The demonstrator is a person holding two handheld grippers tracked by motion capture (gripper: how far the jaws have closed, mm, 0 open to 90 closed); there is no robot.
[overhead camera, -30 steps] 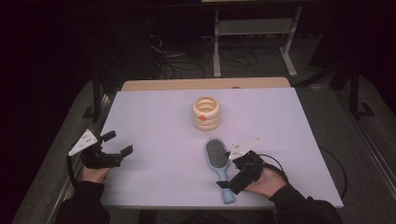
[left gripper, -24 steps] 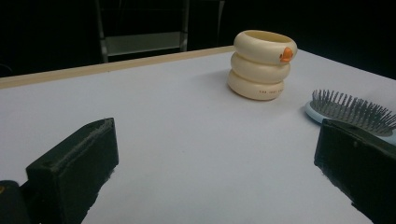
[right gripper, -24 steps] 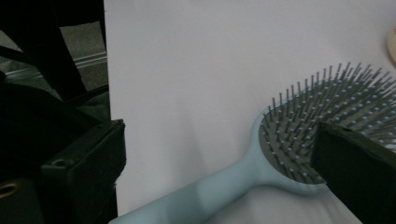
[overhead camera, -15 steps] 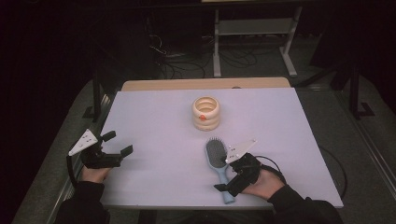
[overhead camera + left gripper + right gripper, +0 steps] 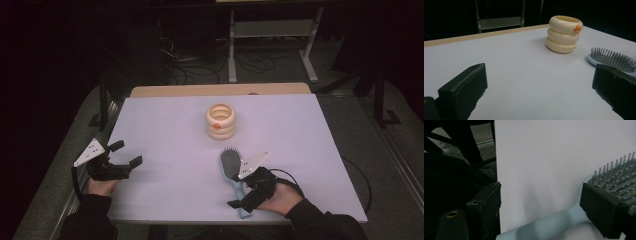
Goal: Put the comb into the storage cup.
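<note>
I am working on the hairbrush [image 5: 231, 167], which is lying flat near the front edge of the worktop [image 5: 165, 125], bristles up and handle pointing back toward my right hand, so the handle is easy to straddle. It is pale blue plastic with an oval head of dark pins on a grey pad. I am holding the right gripper [image 5: 246, 196] low over the handle [image 5: 544, 226], one of the fingers [image 5: 485, 201] on each side; the fingers have just been closing around it, but they are not yet pressing on it, so I am not gripping it. The cream stack of rings [image 5: 222, 121] is standing farther back, clear of my reach. I am resting the left gripper [image 5: 126, 154] at the left edge, its fingers spread and holding nothing.
</note>
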